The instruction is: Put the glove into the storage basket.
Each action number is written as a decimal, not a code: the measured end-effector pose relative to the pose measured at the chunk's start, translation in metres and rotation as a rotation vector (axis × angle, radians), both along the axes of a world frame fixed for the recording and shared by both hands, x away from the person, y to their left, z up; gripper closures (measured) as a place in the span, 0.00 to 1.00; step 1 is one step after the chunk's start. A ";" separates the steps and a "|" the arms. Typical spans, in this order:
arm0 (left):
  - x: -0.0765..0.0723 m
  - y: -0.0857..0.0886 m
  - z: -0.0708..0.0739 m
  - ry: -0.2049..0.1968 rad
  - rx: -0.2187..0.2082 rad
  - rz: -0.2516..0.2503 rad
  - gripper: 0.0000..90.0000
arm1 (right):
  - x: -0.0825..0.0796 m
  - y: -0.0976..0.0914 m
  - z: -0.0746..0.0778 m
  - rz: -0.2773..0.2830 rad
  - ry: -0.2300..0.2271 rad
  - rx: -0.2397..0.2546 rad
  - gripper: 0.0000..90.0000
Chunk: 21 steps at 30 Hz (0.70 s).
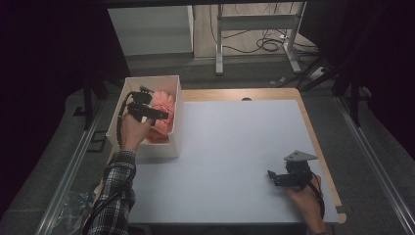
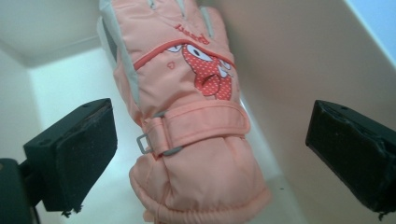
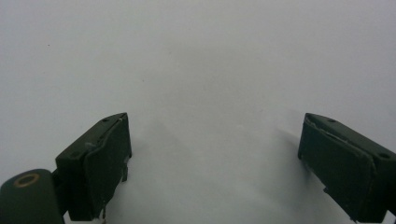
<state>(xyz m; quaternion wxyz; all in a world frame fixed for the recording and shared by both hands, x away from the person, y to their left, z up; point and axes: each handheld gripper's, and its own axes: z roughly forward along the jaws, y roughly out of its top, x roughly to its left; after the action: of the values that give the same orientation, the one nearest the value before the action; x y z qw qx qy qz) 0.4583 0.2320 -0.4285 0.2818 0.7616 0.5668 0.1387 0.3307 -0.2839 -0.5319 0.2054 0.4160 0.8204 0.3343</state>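
Observation:
A pink padded glove (image 2: 187, 116) with a red cartoon patch and a wrist strap lies in a white box (image 1: 177, 98) at the table's left. My left gripper (image 1: 161, 115) hangs over the box, and in the left gripper view it (image 2: 210, 149) is open, its jaws wide on either side of the glove's cuff without touching it. The pink glove (image 1: 164, 105) shows inside the box from above. My right gripper (image 1: 272, 177) rests low at the table's right front; in the right gripper view it (image 3: 215, 163) is open over the bare white surface.
The white table sheet (image 1: 235, 147) spreads between the two hands. A wooden table edge (image 1: 318, 142) runs along the right side. Beyond the table stand a metal frame (image 1: 254, 29) and cables on the floor.

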 end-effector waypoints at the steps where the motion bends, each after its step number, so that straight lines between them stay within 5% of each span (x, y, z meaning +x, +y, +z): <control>1: -0.001 0.000 0.001 -0.004 -0.003 -0.003 0.03 | 0.000 0.000 0.000 0.000 0.000 0.000 0.11; 21: -0.032 -0.005 0.027 -0.106 -0.030 -0.098 0.03 | 0.000 0.000 0.000 0.000 -0.001 0.000 0.11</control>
<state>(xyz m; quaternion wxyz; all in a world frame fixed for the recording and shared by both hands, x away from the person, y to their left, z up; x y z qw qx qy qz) 0.4263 0.2274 -0.4015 0.3294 0.7758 0.5150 0.1561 0.3307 -0.2838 -0.5318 0.2056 0.4159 0.8203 0.3344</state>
